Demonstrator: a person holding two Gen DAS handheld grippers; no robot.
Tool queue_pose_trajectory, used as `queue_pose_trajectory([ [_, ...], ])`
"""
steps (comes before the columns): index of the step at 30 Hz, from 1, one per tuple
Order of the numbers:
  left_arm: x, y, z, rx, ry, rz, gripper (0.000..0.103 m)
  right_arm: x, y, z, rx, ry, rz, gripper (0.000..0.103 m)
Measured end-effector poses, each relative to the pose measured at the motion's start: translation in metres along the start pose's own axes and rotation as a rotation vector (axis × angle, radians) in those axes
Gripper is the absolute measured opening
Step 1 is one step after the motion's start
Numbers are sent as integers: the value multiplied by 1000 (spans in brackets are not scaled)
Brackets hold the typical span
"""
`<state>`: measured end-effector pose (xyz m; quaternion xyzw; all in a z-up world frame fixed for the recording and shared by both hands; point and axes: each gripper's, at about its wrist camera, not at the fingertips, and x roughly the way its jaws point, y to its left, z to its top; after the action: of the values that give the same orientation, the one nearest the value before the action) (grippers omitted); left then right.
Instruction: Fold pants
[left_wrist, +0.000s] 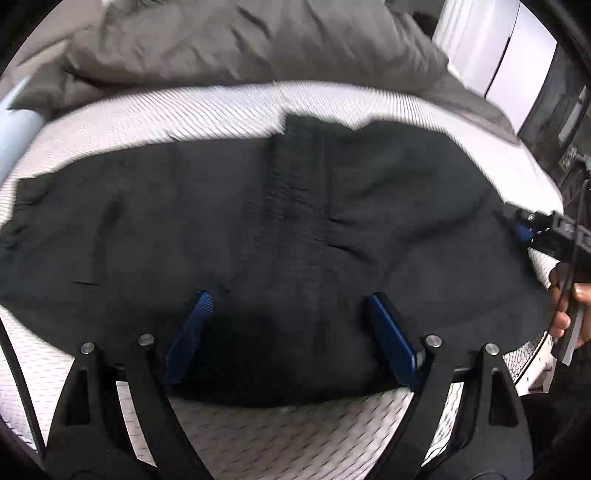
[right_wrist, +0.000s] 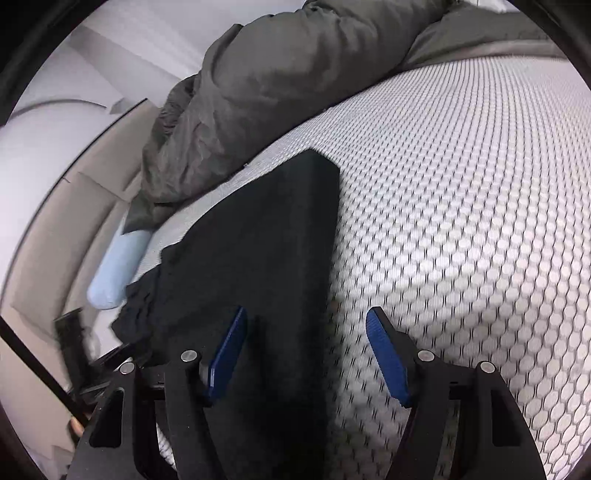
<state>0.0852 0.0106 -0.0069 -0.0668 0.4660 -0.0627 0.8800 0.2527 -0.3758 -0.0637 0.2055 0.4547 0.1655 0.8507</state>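
The left gripper (left_wrist: 291, 332) hangs wide open over the near edge of the black pants (left_wrist: 258, 221), which lie spread flat across the white patterned mattress (left_wrist: 221, 110); nothing is clamped between its blue pads. A grey duvet (left_wrist: 240, 40) is bunched behind. The right gripper (right_wrist: 306, 354) is also open and holds nothing, with the pants' straight edge running between its pads.
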Motion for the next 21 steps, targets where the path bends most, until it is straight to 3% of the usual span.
queue_pose_trajectory([
  [3, -29, 47, -12, -102, -63, 16, 86, -13, 22, -5, -57, -71, -94, 69],
  [5, -42, 86, -20, -221, -96, 30, 86, -26, 42, -9, -116, -133, -123, 71],
  [8, -51, 137, -29, -392, -112, 85, 86, -37, 70, -17, -148, -189, -125, 91],
  [10, -52, 151, -30, -462, -124, 70, 86, -24, 106, -26, -240, -160, -115, 91],
  [13, -56, 132, -24, -393, -153, -2, 86, 16, 163, -42, -430, -104, -133, 90],
  [14, -55, 121, -21, -351, -159, -18, 86, 25, 173, -46, -463, -88, -126, 81],
  [15, -53, 107, -19, -302, -165, -35, 86, 36, 185, -53, -490, -57, -101, 63],
  [17, -50, 76, -17, -206, -165, -79, 86, 56, 198, -69, -518, 28, -70, 42],
  [19, -42, 44, -11, -109, -164, -142, 84, 75, 205, -79, -543, 72, -78, 35],
  [21, -37, 17, -11, -23, -166, -187, 71, 83, 202, -86, -553, 93, -89, 34],
])
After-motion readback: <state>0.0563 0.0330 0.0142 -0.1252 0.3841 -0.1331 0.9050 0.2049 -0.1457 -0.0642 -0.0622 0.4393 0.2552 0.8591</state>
